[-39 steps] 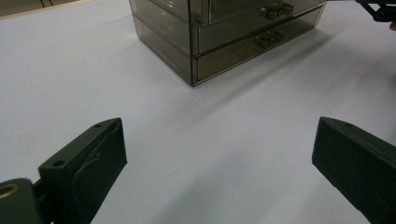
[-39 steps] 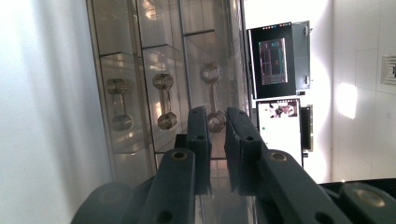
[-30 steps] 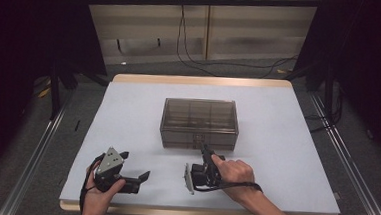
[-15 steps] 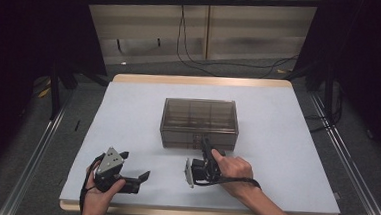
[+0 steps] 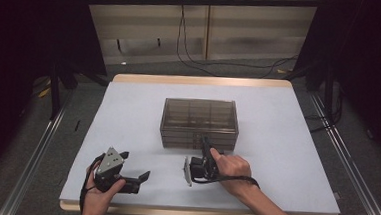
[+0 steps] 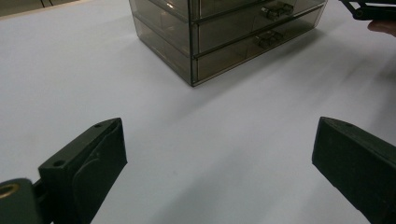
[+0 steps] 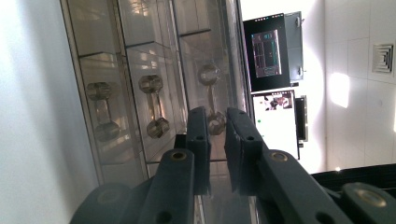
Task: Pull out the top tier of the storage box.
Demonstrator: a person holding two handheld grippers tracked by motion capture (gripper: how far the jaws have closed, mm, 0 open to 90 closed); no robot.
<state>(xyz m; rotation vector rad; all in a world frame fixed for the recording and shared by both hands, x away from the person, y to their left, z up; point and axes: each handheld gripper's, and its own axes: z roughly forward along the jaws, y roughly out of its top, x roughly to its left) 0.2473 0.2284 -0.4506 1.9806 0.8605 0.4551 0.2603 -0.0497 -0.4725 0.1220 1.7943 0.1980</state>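
The smoky 3-drawer organizer (image 5: pixel 199 123) lies long axis across the table (image 5: pixel 286 143), handles facing the person. Right gripper (image 5: pixel 206 147) — jaws closing, nearly together, around the top handle (image 7: pixel 211 95); left gripper (image 5: pixel 141 176) jaws wide apart.

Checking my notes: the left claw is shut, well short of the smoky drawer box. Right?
Not shut: the left claw stands wide open, nothing between its jaws, as the left gripper view shows. It is well short of the smoky drawer box.

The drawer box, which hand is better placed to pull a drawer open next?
Right. The right gripper is at the drawer box front, its jaws closing in around the top handle. The left gripper rests apart, jaws wide.
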